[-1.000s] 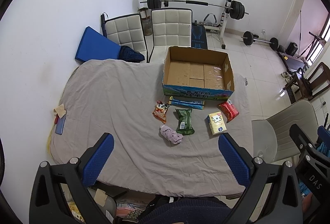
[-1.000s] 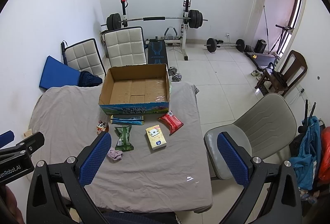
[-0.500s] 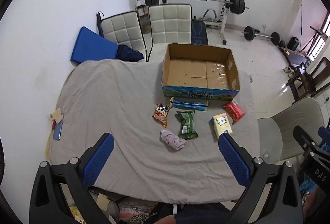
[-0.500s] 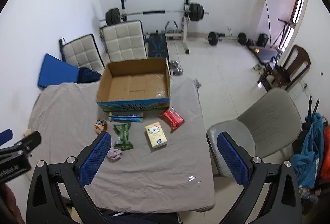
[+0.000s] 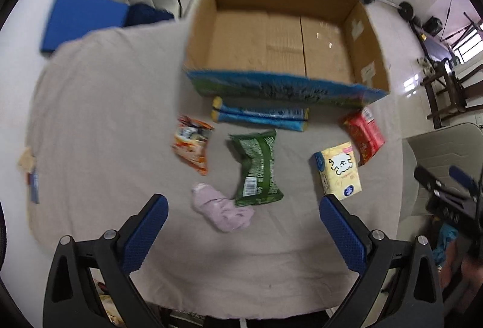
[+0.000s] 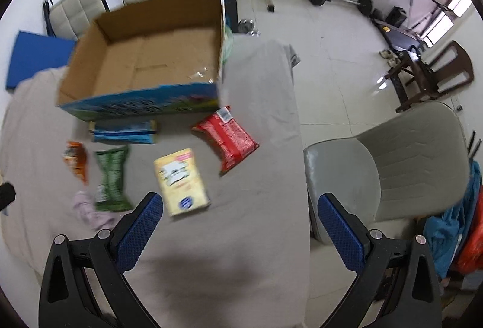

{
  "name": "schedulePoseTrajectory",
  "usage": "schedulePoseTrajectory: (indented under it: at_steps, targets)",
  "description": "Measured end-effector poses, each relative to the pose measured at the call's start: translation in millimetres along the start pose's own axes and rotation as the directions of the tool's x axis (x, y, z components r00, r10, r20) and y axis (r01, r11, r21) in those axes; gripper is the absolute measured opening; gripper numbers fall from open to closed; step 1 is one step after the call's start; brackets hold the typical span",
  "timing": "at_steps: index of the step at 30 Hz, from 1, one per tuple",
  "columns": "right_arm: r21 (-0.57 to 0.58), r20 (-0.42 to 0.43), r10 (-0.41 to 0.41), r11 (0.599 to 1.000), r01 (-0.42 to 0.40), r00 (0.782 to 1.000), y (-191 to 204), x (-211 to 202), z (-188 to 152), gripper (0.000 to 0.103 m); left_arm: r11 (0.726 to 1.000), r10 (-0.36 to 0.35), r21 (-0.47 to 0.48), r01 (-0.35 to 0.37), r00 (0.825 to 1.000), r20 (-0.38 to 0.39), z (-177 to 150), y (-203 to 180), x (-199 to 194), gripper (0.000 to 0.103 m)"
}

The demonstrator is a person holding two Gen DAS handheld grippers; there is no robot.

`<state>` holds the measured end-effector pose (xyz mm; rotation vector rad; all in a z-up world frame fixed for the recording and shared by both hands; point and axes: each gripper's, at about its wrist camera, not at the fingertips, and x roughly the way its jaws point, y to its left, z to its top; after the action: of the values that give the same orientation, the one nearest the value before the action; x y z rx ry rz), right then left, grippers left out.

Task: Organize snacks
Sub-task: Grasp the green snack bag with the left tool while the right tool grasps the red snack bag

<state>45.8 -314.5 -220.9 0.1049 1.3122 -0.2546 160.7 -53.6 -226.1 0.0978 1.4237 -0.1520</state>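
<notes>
Both tongs, left (image 5: 243,233) and right (image 6: 240,225), spread wide, gripping nothing, hovering over the grey-clothed desk (image 5: 99,122). Green foil snack pack (image 5: 256,166), yellow tissue-style box (image 6: 180,181), red packet (image 6: 227,141) lying loose just before the empty open cardboard box (image 5: 286,41).

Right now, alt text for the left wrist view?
Open left claw above a grey-covered table holding nothing, facing an empty cardboard box. Before the box lie a blue packet, orange packet, green packet, yellow box, red packet and a pink cloth.
</notes>
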Motion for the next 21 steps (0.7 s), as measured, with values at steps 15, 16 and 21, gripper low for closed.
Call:
schedulePoseTrajectory:
  at_steps: [15,16,21]
  targets:
    - [-0.112,-0.252,0.084,0.987,-0.115,0.964,15,210,63,0.077,0.992,-0.1,-0.106,0.071,0.947,-0.305,14,-13,169,0.083]
    - [-0.108,-0.269,0.064,0.99,-0.096,0.961,14,218,62,0.073,0.992,-0.091,-0.113,0.058,0.944,-0.316,12,-13,177,0.07]
    - [-0.048,-0.314,0.09,0.993,-0.11,0.945,8,224,46,0.059,0.986,-0.091,-0.159,0.042,0.943,-0.32,1,-8,186,0.041]
